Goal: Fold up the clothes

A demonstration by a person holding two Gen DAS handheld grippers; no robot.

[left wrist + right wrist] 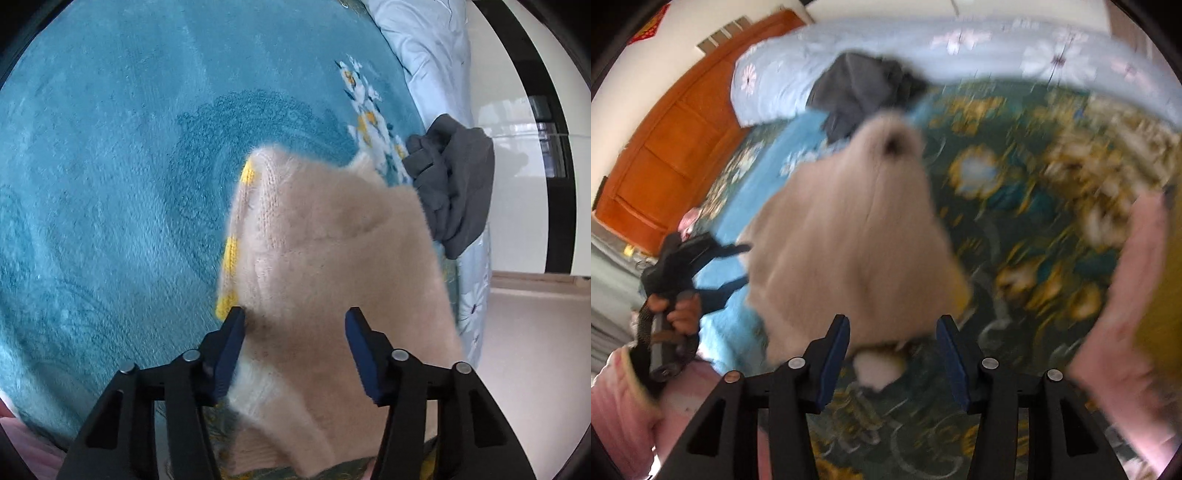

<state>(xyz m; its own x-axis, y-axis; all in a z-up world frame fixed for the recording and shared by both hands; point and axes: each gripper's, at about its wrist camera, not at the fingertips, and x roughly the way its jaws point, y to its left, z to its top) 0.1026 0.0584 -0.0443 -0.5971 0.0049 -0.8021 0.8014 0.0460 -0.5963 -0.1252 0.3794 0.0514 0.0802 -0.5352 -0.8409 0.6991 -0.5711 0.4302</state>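
Left wrist view: left claw [295, 326] spread wide, gripping nothing, over a fuzzy beige sweater [332, 258] lying on the teal blanket [110, 166]; grey garment [458, 184] beyond, at the bed's edge.

Right wrist view, blurred: right claw [893, 334] likewise wide open and empty, beige sweater just ahead on the floral bedspread [1015, 206]; a hand [677, 314] holding the left tool.

A home bedroom: floral bedding [960, 40], wooden headboard [676, 147].

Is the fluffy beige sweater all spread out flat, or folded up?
Folded, at least partly. The beige sweater lies doubled into a compact bundle on the teal blanket, with no sleeves spread out.
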